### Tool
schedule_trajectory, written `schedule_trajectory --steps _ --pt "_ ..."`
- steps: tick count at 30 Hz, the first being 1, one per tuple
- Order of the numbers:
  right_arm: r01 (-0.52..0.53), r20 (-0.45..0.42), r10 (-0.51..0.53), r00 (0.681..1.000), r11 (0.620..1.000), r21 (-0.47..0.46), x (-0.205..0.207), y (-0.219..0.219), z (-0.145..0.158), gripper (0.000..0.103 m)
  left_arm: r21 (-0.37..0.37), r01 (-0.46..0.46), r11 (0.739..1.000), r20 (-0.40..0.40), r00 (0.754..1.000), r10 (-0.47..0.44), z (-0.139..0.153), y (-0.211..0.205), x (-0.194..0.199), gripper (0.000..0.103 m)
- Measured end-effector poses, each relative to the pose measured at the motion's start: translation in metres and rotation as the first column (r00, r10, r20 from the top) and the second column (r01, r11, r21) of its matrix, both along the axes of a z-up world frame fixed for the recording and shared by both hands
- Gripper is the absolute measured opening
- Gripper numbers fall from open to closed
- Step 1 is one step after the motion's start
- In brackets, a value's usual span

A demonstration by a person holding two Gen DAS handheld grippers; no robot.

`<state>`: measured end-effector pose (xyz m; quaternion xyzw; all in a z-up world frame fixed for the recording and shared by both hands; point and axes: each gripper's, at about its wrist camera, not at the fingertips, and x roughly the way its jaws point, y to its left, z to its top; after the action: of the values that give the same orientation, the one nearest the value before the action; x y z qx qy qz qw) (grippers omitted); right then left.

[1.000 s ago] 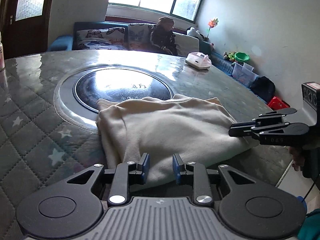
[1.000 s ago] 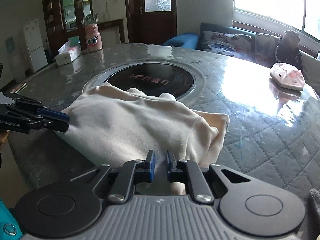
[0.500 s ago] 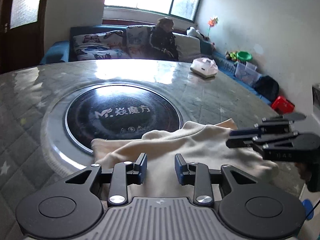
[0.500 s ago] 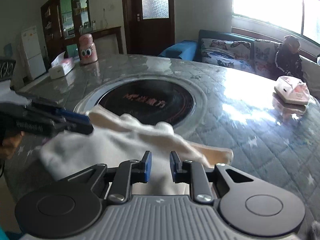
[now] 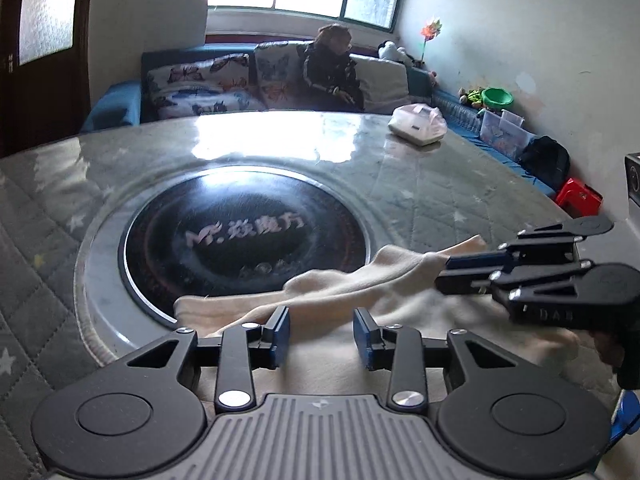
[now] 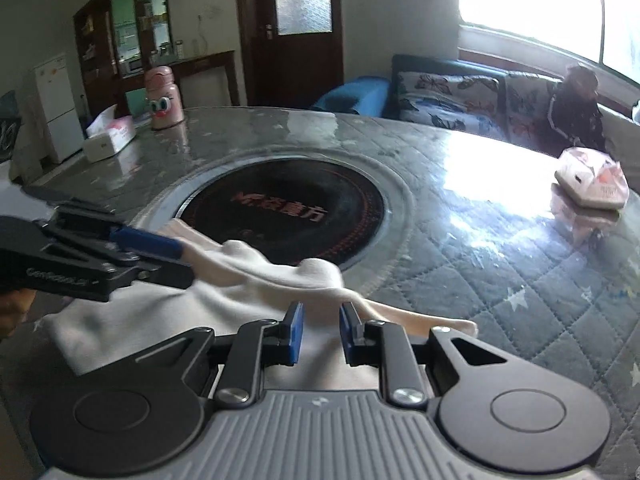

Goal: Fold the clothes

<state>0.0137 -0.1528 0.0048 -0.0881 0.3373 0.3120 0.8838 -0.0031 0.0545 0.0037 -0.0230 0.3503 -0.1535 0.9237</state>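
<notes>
A cream garment lies bunched in a raised ridge near the front edge of the quilted table. Its far edge reaches the rim of the round black cooktop. My left gripper hovers open just over the near part of the cloth, nothing pinched between its blue pads. From the right, my right gripper points at the ridge's end, jaws apart. In the right wrist view the garment runs from the left gripper to my right gripper, which is open above the cloth.
A white and pink pack lies far right on the table. A pink bottle and a tissue box stand at the far left. A person sits on the sofa behind. The table edge runs close to both grippers.
Both grippers rose and moved forward over the garment, which has gone from a flat spread into a bunched ridge near the cooktop rim. Both sets of fingers stand wider apart than a second ago.
</notes>
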Motion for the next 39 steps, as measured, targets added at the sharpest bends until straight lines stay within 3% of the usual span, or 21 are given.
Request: schedule_trajectory --steps 7,15,22,29,39 --pt "-0.096 0.018 0.096 0.995 0.995 -0.007 -0.042 0.006 0.009 0.022 -0.003 0.038 0.999 0.042 0.998 -0.038 0.010 -0.017 -0.021 0.038" --pt "-0.118 0.005 0.119 0.993 0.992 -0.032 -0.081 0.001 -0.005 0.023 0.031 0.014 0.999 0.016 1.000 -0.014 -0.007 -0.022 -0.034 0.038" --pt "-0.100 0.050 0.100 0.994 0.995 -0.011 -0.092 -0.009 0.012 0.023 0.011 0.032 0.999 0.059 0.998 -0.032 0.006 -0.026 -0.062 0.038" --pt "-0.050 0.008 0.050 0.999 0.999 -0.009 -0.088 -0.024 -0.005 0.023 0.017 0.039 0.999 0.022 0.999 -0.040 -0.013 -0.029 -0.079 0.039" --pt "-0.042 0.018 0.042 0.999 0.999 -0.017 -0.087 -0.028 0.000 0.023 0.009 0.044 0.999 0.043 0.998 -0.044 -0.008 -0.024 -0.084 0.040"
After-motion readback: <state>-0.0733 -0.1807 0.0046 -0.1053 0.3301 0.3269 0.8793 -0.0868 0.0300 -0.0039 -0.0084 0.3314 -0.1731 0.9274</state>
